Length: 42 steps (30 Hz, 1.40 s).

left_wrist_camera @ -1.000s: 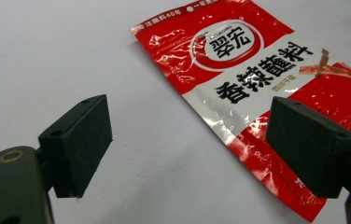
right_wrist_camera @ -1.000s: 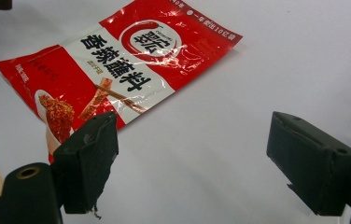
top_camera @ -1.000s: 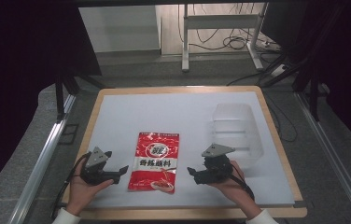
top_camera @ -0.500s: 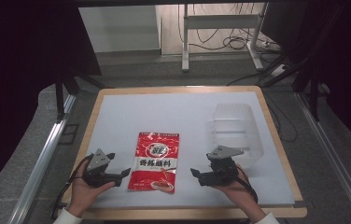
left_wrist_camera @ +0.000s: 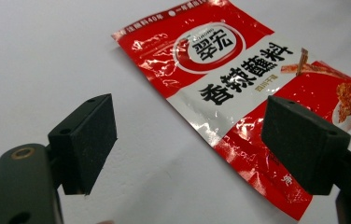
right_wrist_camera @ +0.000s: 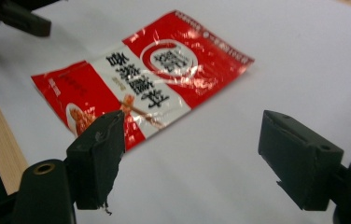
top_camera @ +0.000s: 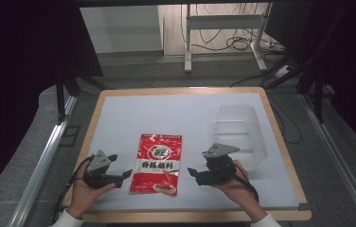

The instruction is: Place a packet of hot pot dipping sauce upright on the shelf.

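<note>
A: Where does the red seasoning packet point(top_camera: 157, 163) lie?
B: Flat on the white counter point(top_camera: 166, 113), between the left tongs point(top_camera: 125, 175) and right tongs point(top_camera: 191, 171), both spread apart, empty

Bright tabletop, dark surroundings, glossy glare

Red packet point(left_wrist_camera: 239, 88): white band reads 香辣蘸料; round white logo reads 翠宏; smaller print illegible.

One red sachet point(top_camera: 157, 163), one clear container point(top_camera: 235, 132), two grippers.
</note>
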Each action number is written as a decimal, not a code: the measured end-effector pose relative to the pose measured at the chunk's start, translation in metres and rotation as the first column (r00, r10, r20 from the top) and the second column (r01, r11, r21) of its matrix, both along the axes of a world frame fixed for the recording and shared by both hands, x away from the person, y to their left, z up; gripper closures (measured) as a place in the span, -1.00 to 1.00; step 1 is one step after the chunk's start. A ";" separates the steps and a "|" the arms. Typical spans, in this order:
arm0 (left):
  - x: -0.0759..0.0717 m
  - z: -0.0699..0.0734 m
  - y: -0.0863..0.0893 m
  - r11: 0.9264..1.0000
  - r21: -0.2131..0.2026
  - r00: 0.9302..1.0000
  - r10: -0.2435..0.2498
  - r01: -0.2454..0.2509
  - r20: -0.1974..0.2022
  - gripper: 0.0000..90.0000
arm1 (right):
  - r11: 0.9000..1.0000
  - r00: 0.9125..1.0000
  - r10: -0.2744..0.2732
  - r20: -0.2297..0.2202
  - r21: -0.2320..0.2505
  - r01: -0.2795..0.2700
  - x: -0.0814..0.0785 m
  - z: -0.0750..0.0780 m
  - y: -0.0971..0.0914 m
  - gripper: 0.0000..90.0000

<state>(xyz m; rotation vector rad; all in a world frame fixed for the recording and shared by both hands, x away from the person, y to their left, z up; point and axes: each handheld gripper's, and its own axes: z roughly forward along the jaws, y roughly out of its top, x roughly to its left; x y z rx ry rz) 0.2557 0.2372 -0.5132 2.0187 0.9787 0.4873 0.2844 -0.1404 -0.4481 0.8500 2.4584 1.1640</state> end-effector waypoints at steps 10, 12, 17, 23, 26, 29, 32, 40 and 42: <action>0.004 0.000 -0.004 1.000 0.003 1.000 -0.018 0.018 0.000 -0.59 | 1.000 1.000 -0.001 -0.010 -0.002 0.001 0.035 0.036 0.007 -0.49; 0.005 -0.001 -0.006 1.000 0.009 1.000 -0.026 0.026 -0.004 -0.59 | 1.000 1.000 -0.002 -0.025 -0.006 0.002 0.044 0.037 0.012 -0.50; 0.005 -0.003 -0.009 0.998 0.034 0.999 -0.052 0.053 -0.008 -0.59 | 0.998 0.998 -0.002 -0.070 -0.062 -0.002 0.067 0.037 0.032 -0.52; 0.005 -0.003 -0.009 0.998 0.036 0.998 -0.055 0.055 -0.009 -0.59 | 0.992 0.987 0.000 -0.160 -0.122 -0.020 0.101 0.026 0.052 -0.50; 0.005 -0.005 -0.010 0.997 0.052 0.998 -0.060 0.060 -0.011 -0.59 | 0.990 0.982 0.010 -0.186 -0.139 -0.036 0.114 0.021 0.060 -0.44; 0.006 -0.005 -0.010 0.996 0.060 0.998 -0.061 0.062 -0.013 -0.59 | 0.989 0.978 0.001 -0.211 -0.142 -0.032 0.125 0.015 0.067 -0.40; 0.006 -0.006 -0.009 0.996 0.061 0.998 -0.057 0.058 -0.013 -0.59 | 0.987 0.973 -0.008 -0.229 -0.160 -0.029 0.135 0.009 0.071 -0.39; 0.007 -0.007 -0.010 0.996 0.070 0.998 -0.058 0.059 -0.013 -0.59 | 0.989 0.966 -0.022 -0.259 -0.149 -0.018 0.154 0.001 0.074 -0.29; 0.007 -0.007 -0.010 0.996 0.073 0.998 -0.057 0.057 -0.012 -0.59 | 0.989 0.964 -0.031 -0.264 -0.147 -0.009 0.157 -0.001 0.075 -0.26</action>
